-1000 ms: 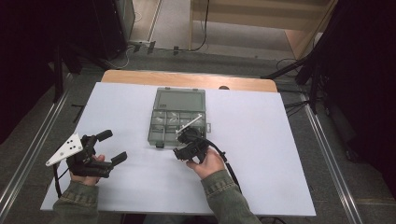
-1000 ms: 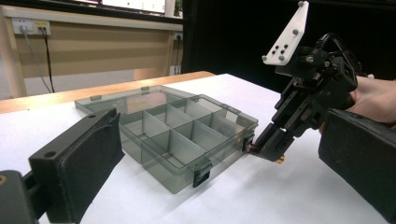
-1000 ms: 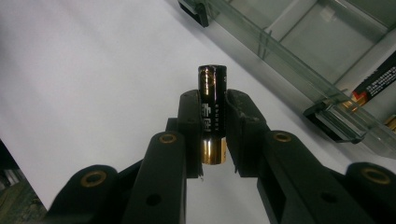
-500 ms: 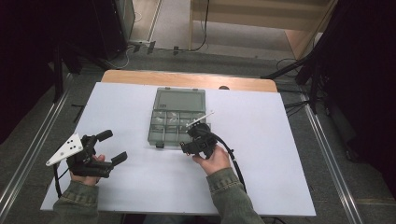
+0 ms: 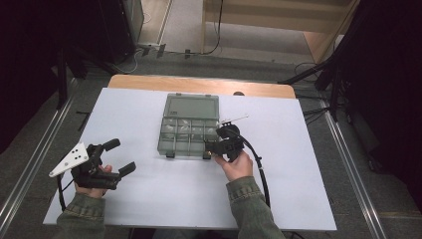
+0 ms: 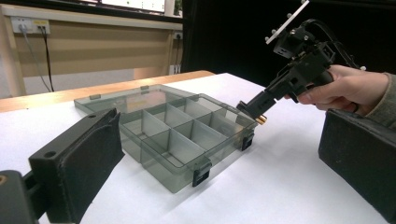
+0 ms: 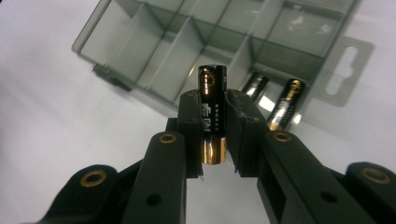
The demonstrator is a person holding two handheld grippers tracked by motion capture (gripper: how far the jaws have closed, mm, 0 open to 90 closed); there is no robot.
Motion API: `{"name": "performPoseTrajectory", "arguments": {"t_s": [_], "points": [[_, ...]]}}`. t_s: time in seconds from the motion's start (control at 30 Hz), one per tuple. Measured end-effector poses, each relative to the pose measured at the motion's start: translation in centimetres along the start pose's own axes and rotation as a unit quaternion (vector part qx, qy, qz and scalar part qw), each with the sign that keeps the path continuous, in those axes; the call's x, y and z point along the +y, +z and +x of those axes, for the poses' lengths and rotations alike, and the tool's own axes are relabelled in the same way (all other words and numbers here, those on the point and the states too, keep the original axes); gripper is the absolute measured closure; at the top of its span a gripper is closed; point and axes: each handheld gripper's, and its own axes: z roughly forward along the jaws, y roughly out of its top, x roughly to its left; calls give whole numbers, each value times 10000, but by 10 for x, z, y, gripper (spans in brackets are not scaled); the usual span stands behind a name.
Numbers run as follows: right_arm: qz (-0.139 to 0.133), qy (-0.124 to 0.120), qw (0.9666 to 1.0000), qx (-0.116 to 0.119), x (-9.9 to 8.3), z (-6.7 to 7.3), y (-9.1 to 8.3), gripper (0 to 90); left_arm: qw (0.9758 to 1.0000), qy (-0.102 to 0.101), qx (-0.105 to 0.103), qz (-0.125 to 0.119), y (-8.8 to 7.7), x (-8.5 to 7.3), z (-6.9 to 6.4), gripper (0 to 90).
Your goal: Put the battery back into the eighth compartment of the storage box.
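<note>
A battery (image 7: 213, 114), black with a gold end, is clamped between the two pads of the right gripper (image 7: 213, 135), whose jaws are closed tight on its sides. It is held upright between them, with the black end sticking out past the pad tips and the gold end showing below. In the left gripper view the gold end (image 6: 260, 120) is seen just above the near right corner of the box (image 6: 173, 135), apart from its rim. The box is a smoky clear plastic case, lid folded back flat, its tray split into open compartments. Two more batteries (image 7: 285, 109) are seen lying side by side in one compartment at the box's edge, just beyond the held one. In the high view the right gripper (image 5: 221, 144) is held at the box's (image 5: 189, 130) right front corner, over the white table (image 5: 149, 199). The left gripper (image 5: 117, 157) is kept well apart at the table's left front, its jaws spread wide with nothing between them.
</note>
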Motion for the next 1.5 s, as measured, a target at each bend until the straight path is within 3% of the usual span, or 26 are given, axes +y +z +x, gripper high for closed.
{"name": "performPoseTrajectory", "arguments": {"t_s": [0.3,0.57,0.6,0.67,0.73,0.77,0.8,0.87,1.1,1.33,1.5], "points": [[-233,500,9985,-62,2,-8,-1,776,10000,-2,-12,-1,0,0,0,0],[-144,734,9972,-62,6,-16,7,774,10000,-8,-25,-7,0,0,0,0],[-178,763,9969,-50,6,-16,7,750,10000,-11,-21,-7,0,0,0,0],[-249,789,9966,55,7,-18,6,543,10000,-3,-15,1,0,0,0,0],[-353,688,9969,142,7,-18,2,318,10000,-5,-31,1,0,0,0,0],[-372,466,9981,141,7,-18,0,140,10000,-10,-37,3,0,0,0,0],[-372,466,9981,141,7,-18,0,140,10000,-10,-37,3,0,0,0,0],[-410,219,9989,18,6,-18,-2,4,10000,-10,-36,-2,0,0,0,0],[-472,-222,9986,110,3,-23,-6,0,10000,-10,-31,0,0,0,0,0],[-777,-742,9937,330,-9,-36,-27,0,10000,-6,-42,35,1,-1,-1,0],[-970,-878,9906,391,-23,-48,-39,0,10000,-7,-36,40,2,-1,-1,0]]}}
